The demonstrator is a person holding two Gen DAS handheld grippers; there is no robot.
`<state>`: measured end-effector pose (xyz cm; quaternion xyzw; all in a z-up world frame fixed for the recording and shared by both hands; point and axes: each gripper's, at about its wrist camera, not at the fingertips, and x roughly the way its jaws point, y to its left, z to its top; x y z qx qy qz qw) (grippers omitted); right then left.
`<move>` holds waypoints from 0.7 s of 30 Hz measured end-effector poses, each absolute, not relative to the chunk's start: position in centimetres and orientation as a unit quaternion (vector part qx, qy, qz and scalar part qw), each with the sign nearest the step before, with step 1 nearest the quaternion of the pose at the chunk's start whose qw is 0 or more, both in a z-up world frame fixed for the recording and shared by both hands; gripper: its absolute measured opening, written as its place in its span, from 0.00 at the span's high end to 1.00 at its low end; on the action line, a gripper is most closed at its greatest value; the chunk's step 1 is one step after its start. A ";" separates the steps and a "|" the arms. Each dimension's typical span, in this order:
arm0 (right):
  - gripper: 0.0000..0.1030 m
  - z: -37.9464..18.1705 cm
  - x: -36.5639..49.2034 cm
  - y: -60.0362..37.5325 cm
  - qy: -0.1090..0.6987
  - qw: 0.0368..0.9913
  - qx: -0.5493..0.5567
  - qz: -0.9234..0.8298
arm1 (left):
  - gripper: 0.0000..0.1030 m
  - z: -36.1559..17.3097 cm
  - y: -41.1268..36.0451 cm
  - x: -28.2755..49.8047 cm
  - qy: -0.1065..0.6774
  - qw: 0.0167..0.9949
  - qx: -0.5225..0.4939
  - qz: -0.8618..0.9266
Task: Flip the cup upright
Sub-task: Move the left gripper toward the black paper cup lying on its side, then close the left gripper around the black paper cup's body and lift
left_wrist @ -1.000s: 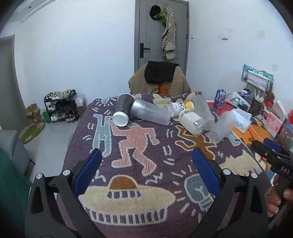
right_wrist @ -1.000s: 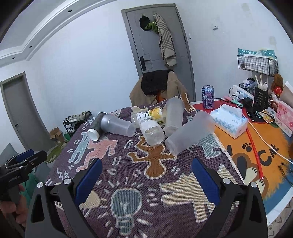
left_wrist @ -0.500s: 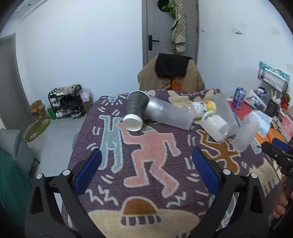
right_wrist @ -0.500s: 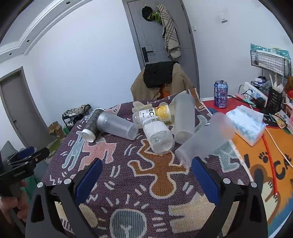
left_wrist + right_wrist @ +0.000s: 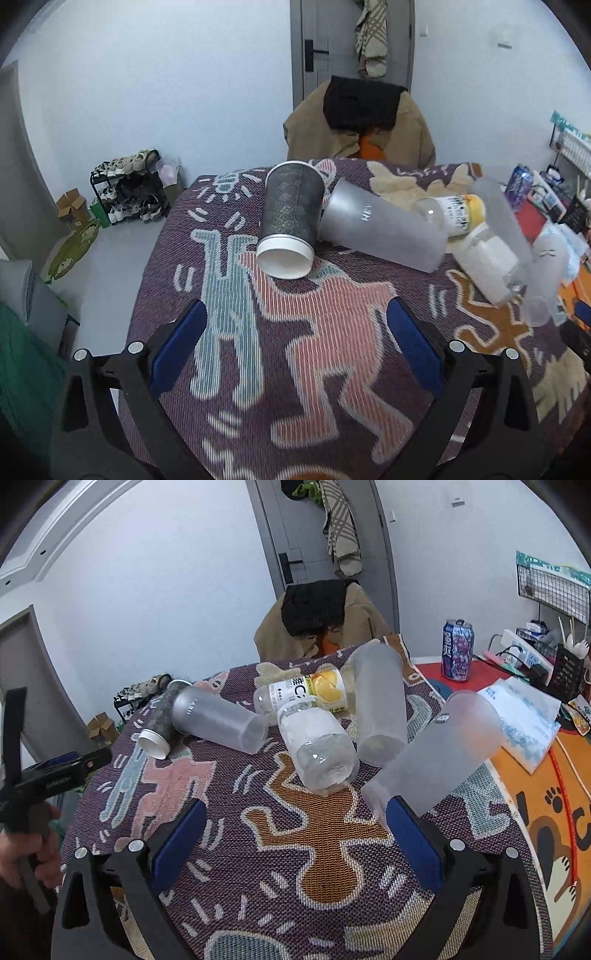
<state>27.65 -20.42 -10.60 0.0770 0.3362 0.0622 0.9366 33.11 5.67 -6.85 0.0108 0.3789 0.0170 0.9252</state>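
A dark patterned paper cup lies on its side on the patterned table cloth, white rim toward me; it also shows in the right wrist view. A frosted cup lies on its side touching it. Two more frosted cups lie on their sides further right. My left gripper is open and empty, short of the dark cup. My right gripper is open and empty, its right finger just before the nearest frosted cup.
Two plastic bottles lie among the cups. A tissue pack, a drinks can and a wire rack stand at the right. A chair with jackets is behind the table. A shoe rack stands on the floor left.
Both grippers have moved forward toward the cups, which now look larger. The left gripper has closed in on the dark cup. Nothing has been gripped.
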 end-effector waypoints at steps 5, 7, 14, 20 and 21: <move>0.07 -11.8 28.2 -20.7 0.350 0.929 0.099 0.071 | 0.13 -8.9 6.1 37.9 0.403 0.915 0.018 0.011; 0.07 -12.1 28.1 -20.8 0.353 0.928 0.097 0.068 | 0.14 -9.8 6.1 40.1 0.412 0.911 0.026 0.006; 0.07 -12.6 27.5 -21.9 0.347 0.932 0.092 0.050 | 0.14 -11.3 6.6 43.7 0.430 0.902 0.036 0.009; 0.07 -13.2 27.0 -22.8 0.345 0.933 0.099 0.031 | 0.35 -13.2 7.1 45.9 0.458 0.888 0.033 0.000; 0.07 -13.3 26.8 -23.0 0.345 0.933 0.099 0.029 | 0.35 -13.2 7.3 46.0 0.454 0.891 0.028 -0.002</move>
